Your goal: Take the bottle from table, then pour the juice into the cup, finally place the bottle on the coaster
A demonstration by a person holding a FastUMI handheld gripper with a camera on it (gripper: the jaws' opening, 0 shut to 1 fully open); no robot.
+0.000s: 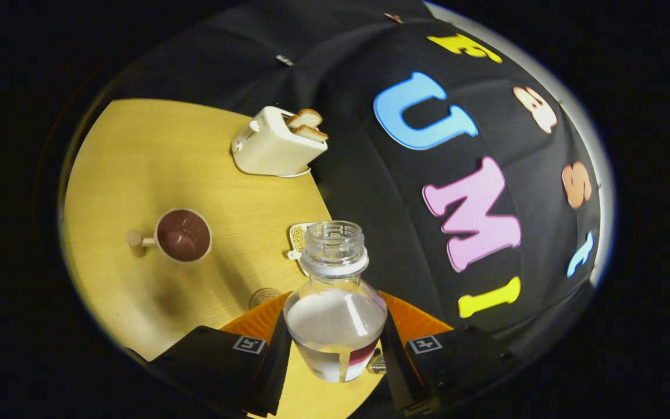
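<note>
A clear plastic bottle (335,308) with no cap stands between my fingers, and my gripper (335,343) is shut on its body. Pale liquid sits low in the bottle. The whole view is rolled, so the wooden table (137,151) slants. Beyond the fingers and off to the left stands a cup (183,235) with a dark inside and a side handle. A small round coaster (263,297) lies on the table close to the left finger, partly hidden behind it. The bottle's open mouth (335,238) points away from me.
A cream toaster (277,145) with two slices of toast stands at the table's far edge, beyond the cup. A small flat cream piece (298,238) lies by the table edge behind the bottle's neck. The black cloth wall rises past the table.
</note>
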